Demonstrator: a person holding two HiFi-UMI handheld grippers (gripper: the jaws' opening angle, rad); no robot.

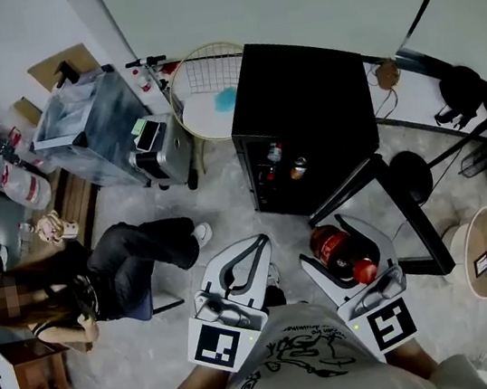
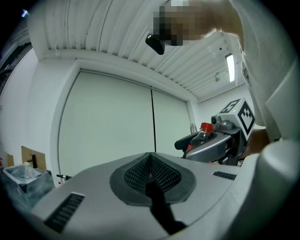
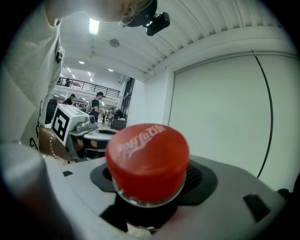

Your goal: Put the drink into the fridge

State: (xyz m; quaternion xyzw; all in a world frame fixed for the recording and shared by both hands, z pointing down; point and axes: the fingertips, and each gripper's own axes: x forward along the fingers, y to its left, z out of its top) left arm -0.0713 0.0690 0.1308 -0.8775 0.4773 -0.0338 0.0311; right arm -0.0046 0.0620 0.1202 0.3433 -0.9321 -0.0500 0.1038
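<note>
The red screw cap (image 3: pixel 147 159) fills the right gripper view; it is smooth plastic with a raised cursive brand script across its top, seen upside down and too warped to read for certain. It belongs to the drink bottle (image 1: pixel 337 255), a dark cola in clear plastic with a red label band. The bottle lies lengthwise in the right gripper (image 1: pixel 332 241), clamped between the grey moulded jaws with its cap towards the person. The left gripper (image 1: pixel 258 241) carries nothing. Its jaws are pressed together, and the black mesh-textured pads (image 2: pixel 164 176) meet in a ridge. Each gripper bears a white cube with black square markers (image 1: pixel 220 344), which carry no letters. Just ahead of both tools stands the fridge (image 1: pixel 312 105), a boxy matt-black cabinet with its door (image 1: pixel 353 188) swung open. Cans and small bottles (image 1: pixel 297 168) show on its shelves, their labels too small to read. The bottle is outside the fridge, near the opening.
</note>
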